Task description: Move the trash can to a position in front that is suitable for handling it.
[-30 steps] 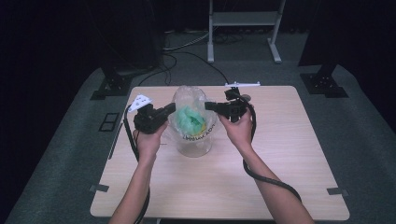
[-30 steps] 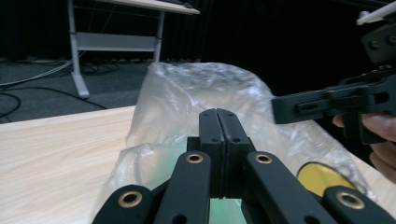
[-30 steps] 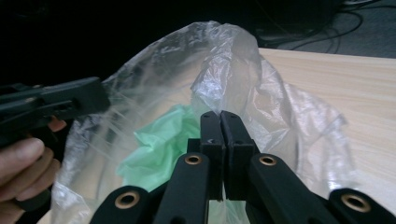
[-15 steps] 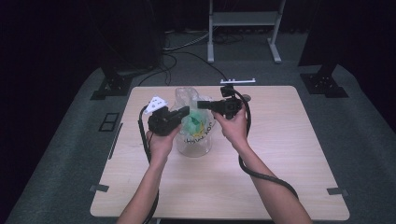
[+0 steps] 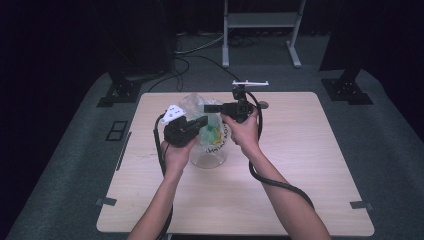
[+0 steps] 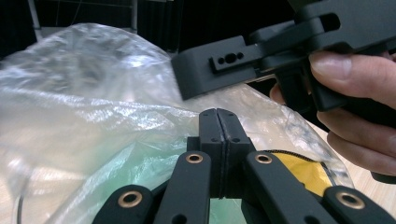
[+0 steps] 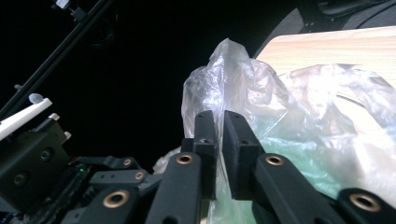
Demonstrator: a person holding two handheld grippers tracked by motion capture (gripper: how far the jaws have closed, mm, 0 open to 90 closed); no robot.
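A clear plastic bag point(image 5: 209, 150) with green and yellow contents stands mid-table. In the left gripper view the left gripper point(image 6: 218, 115) is shut, jaws pressed together, tips against the bag's point(image 6: 93, 107) film with nothing seen between them. It sits at the bag's left side point(image 5: 202, 121). My right gripper point(image 7: 219, 116) is at the bag's bunched top point(image 7: 233, 70). Its jaws have just been opening and stand a narrow gap apart, with thin film running between them. From above, it point(image 5: 209, 107) points left over the bag. It also appears in the left gripper view point(image 6: 205, 77).
The wooden table point(image 5: 310, 150) has bare room to the right and in front of the bag. Behind it stand a metal frame point(image 5: 260, 20) and black stand bases point(image 5: 120, 92) point(image 5: 347, 90) on the floor. Cables trail from both grippers toward the person.
The left hand has moved right, bringing its shut gripper against the bag. The right hand has stayed at the bag's top.
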